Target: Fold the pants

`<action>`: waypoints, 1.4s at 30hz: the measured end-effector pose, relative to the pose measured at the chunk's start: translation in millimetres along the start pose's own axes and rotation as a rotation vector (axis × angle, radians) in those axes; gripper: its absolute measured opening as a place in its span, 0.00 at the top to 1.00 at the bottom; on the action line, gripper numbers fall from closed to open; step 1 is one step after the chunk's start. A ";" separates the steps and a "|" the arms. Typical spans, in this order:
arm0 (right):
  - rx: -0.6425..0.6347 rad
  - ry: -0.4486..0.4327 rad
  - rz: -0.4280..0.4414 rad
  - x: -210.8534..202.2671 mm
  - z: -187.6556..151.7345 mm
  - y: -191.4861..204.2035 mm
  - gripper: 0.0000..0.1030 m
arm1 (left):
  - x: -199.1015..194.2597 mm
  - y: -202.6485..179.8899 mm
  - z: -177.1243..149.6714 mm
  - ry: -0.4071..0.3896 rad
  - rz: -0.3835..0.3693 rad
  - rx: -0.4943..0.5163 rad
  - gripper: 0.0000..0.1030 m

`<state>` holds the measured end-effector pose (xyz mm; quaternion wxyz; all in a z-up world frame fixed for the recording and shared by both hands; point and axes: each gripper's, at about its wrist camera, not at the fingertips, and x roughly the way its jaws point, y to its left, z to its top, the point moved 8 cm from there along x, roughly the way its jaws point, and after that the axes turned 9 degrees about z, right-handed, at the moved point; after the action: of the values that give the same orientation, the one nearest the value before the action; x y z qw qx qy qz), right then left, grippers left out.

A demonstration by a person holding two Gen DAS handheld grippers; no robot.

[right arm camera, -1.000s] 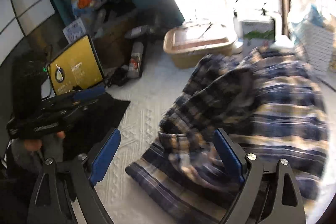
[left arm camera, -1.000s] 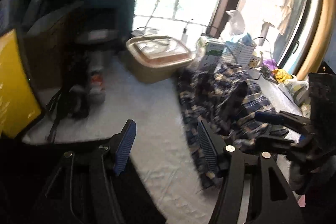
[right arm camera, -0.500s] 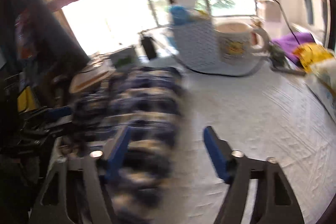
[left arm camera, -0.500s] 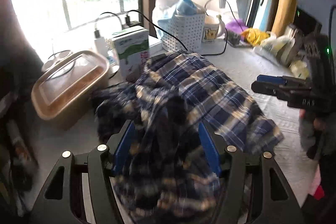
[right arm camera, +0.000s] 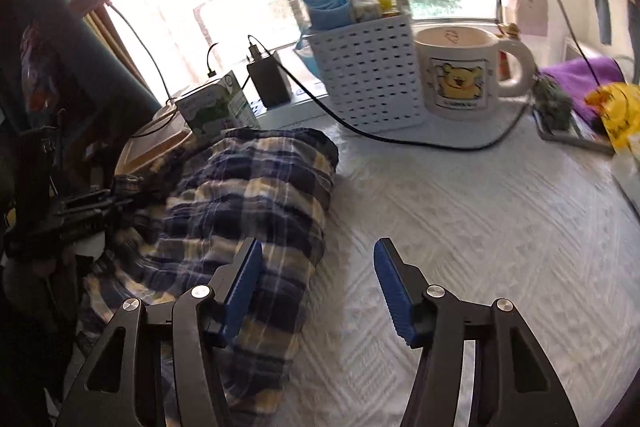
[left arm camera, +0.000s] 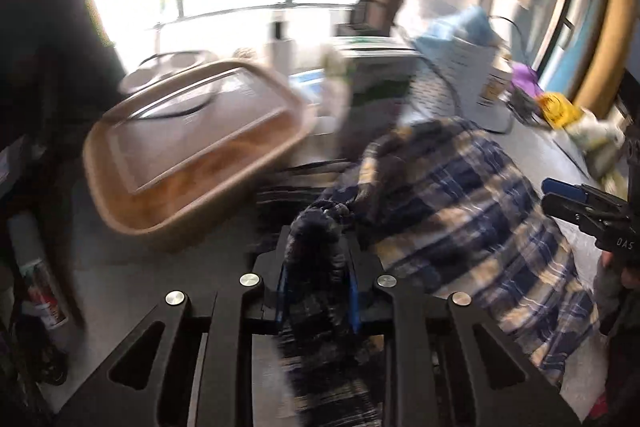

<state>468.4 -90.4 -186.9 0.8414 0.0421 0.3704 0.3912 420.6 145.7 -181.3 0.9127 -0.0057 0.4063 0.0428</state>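
Observation:
The pants [left arm camera: 452,211] are blue, navy and yellow plaid, lying crumpled on the white textured table cover [right arm camera: 460,211]. In the left wrist view my left gripper [left arm camera: 318,287] is shut on a dark bunched fold of the pants and the cloth hangs down between its fingers. In the right wrist view my right gripper [right arm camera: 318,285] is open and empty, its left finger over the right edge of the pants [right arm camera: 248,211] and its right finger over bare cover. The right gripper also shows at the right edge of the left wrist view [left arm camera: 576,203].
A tan lidded tub [left arm camera: 192,155] stands at the back left. A green and white carton [right arm camera: 214,107], a white perforated basket [right arm camera: 370,75], a bear mug [right arm camera: 464,69] and a black cable [right arm camera: 400,141] stand behind the pants. Yellow and purple items [right arm camera: 612,103] lie at the right.
My left gripper has closed on a fold of the pants and lifted it. My right gripper has stayed open and now sits at the pants' right edge.

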 end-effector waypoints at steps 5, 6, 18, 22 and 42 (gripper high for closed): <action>-0.076 0.009 0.015 27.4 25.0 11.9 0.47 | 6.7 19.9 -5.3 0.029 0.018 -0.034 0.68; -0.093 0.017 0.023 35.3 30.1 15.6 0.47 | 7.7 21.7 -7.1 0.030 0.029 -0.039 0.66; -0.110 0.095 -0.121 83.6 47.3 -8.2 0.54 | -4.9 51.3 -14.1 0.029 0.034 -0.143 0.31; -0.120 0.069 -0.125 64.2 44.9 3.0 0.52 | -41.2 53.4 -12.4 -0.052 -0.009 -0.189 0.31; -0.129 0.052 -0.025 -12.7 -29.9 67.2 0.30 | -51.4 -25.6 -46.8 -0.035 -0.163 -0.047 0.85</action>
<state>401.3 -59.3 -176.8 0.8373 -0.0270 0.3664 0.4049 353.8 114.3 -175.2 0.9197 -0.0592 0.3874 -0.0220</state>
